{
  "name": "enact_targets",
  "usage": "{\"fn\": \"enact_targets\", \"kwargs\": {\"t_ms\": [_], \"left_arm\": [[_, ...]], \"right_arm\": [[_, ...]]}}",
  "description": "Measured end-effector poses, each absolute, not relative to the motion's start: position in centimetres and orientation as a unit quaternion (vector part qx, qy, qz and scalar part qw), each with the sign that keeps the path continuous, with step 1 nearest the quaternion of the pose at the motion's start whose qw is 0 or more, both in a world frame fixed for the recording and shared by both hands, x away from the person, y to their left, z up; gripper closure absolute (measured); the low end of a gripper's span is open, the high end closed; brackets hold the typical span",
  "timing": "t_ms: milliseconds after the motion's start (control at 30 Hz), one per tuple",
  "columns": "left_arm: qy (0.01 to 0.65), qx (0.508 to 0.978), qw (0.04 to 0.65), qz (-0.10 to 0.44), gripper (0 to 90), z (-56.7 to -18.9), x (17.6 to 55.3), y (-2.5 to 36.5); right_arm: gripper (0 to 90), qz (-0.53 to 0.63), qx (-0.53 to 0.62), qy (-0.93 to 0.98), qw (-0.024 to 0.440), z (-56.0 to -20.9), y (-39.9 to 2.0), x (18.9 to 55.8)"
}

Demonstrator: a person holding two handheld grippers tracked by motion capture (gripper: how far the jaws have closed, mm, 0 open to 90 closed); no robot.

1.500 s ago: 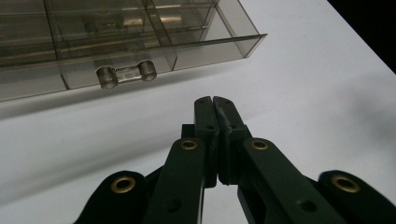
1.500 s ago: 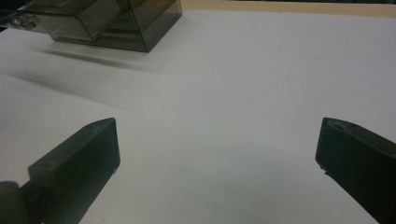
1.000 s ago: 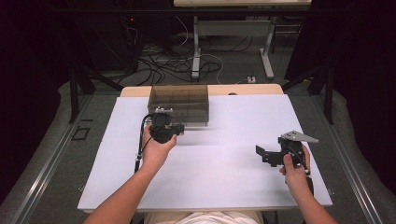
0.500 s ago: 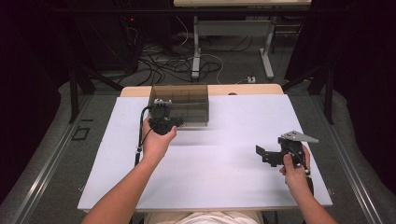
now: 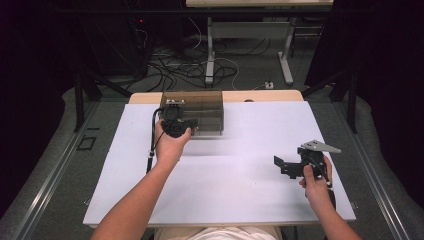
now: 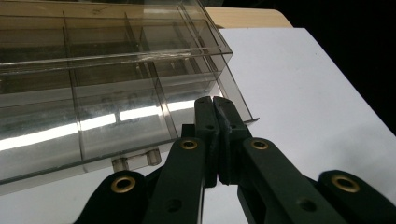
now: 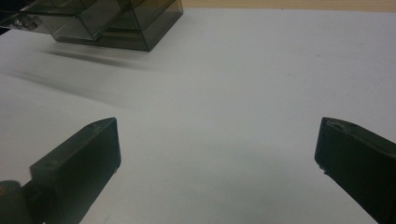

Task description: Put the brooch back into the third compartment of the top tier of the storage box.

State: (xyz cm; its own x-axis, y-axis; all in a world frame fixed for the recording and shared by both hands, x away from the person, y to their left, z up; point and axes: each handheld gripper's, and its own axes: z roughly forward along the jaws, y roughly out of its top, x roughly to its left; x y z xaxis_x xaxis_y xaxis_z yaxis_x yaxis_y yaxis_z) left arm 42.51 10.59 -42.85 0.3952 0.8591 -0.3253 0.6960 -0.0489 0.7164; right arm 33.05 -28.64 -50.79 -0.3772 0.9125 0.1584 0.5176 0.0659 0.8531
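Note:
A smoky transparent box (image 5: 200,106) with several compartments stands at the back of the white table (image 5: 240,200). My left gripper (image 5: 187,128) is shut, its tips against the box's front edge. In the left gripper view the two black jaws (image 6: 215,108) are pressed together at the lower front rim of the box (image 6: 93,93), and I see nothing between them. A small clear latch (image 6: 135,161) sticks out of that rim, left of the jaws. My right gripper (image 5: 282,167) hovers open over the table's right side, far from the box (image 7: 116,18), with bare table between its jaws (image 7: 217,126).
A wooden strip (image 5: 260,96) runs behind the white sheet. Beyond the table are a dark floor with cables (image 5: 180,70) and desk legs (image 5: 210,55). The left gripper's cable (image 5: 150,150) trails along the forearm.
My left hand has carried its shut gripper away from me, up to the box's front. The right gripper has stayed put and open.

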Motion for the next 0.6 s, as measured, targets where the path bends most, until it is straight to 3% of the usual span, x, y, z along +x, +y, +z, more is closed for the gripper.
{"fn": "enact_targets", "kwargs": {"t_ms": [600], "left_arm": [[0.554, 0.695, 0.447, 0.101, 90.0, -43.2, 43.9, 9.8]], "right_arm": [[0.1, 0.451, 0.514, 0.697, 0.216, -50.8, -28.6, 33.0]]}}
